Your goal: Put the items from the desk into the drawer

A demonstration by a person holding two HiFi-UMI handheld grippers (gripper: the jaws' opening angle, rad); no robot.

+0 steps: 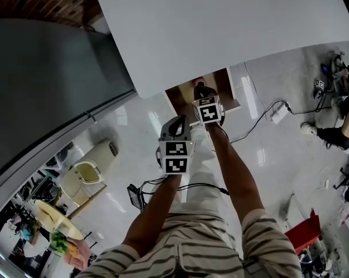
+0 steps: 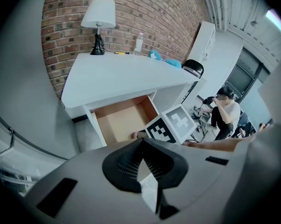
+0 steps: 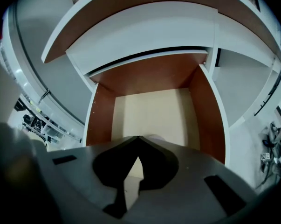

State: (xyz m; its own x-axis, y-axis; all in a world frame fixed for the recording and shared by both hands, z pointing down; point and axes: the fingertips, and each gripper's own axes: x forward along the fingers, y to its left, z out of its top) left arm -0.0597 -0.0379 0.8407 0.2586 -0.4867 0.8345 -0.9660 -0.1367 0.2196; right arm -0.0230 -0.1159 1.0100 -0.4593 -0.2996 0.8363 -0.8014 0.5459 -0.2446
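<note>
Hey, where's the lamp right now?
In the left gripper view, the lamp stands on the desk's back left corner against the brick wall, left of the clear bottle.

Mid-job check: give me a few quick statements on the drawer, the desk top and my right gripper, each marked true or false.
1. The brown wooden drawer under the white desk is pulled open. True.
2. The right gripper is held over that drawer. True.
3. The right gripper's jaws stand wide apart. False: they are together, with nothing between them.
4. The white-shaded table lamp lies in the drawer. False: it stands upright on the desk, by the brick wall.
5. A clear plastic bottle stands on the desk. True.
</note>
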